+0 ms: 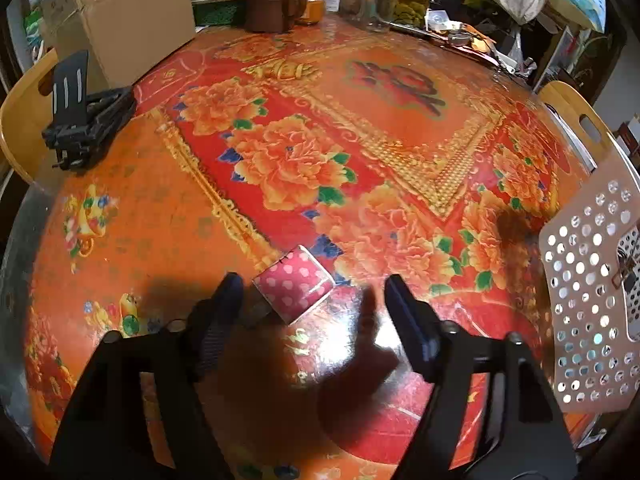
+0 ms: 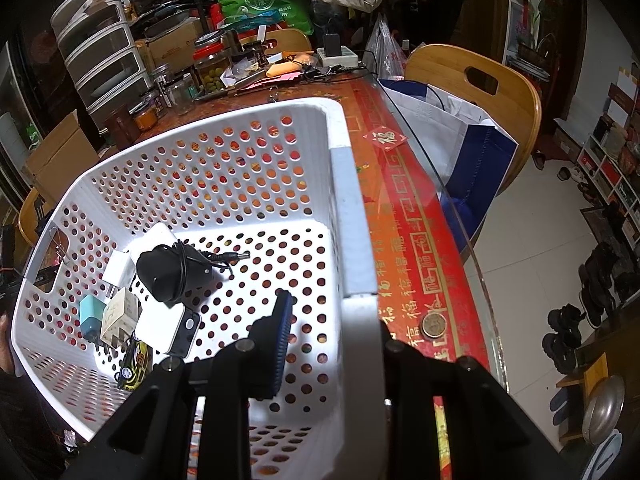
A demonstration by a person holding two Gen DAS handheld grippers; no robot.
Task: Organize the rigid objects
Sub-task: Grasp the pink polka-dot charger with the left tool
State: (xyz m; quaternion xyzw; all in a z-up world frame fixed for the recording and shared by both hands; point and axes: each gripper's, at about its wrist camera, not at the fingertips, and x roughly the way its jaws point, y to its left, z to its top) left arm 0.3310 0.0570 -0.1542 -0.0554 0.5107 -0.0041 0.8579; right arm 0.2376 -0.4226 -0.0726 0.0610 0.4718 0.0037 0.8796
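A pink polka-dot box [image 1: 294, 284] lies on the red floral table, just ahead of my left gripper [image 1: 312, 292]. The left gripper is open and empty, its left finger close beside the box. The white perforated basket [image 2: 352, 208] stands at the table's right edge; it also shows in the left wrist view [image 1: 584, 280]. My right gripper [image 2: 332, 320] straddles the basket's right wall, shut on it. Inside the basket lie a black power adapter [image 2: 168, 274], white chargers [image 2: 120, 312], a teal plug [image 2: 90, 312], a white device [image 2: 168, 330] and a toy car [image 2: 134, 366].
A black stand [image 1: 84, 120] sits at the table's far left by a cardboard box [image 1: 132, 16]. A brown mug [image 1: 272, 0] and jars [image 1: 408, 0] line the far edge. A coin [image 2: 434, 326] lies right of the basket. Wooden chairs [image 2: 480, 88] flank the table.
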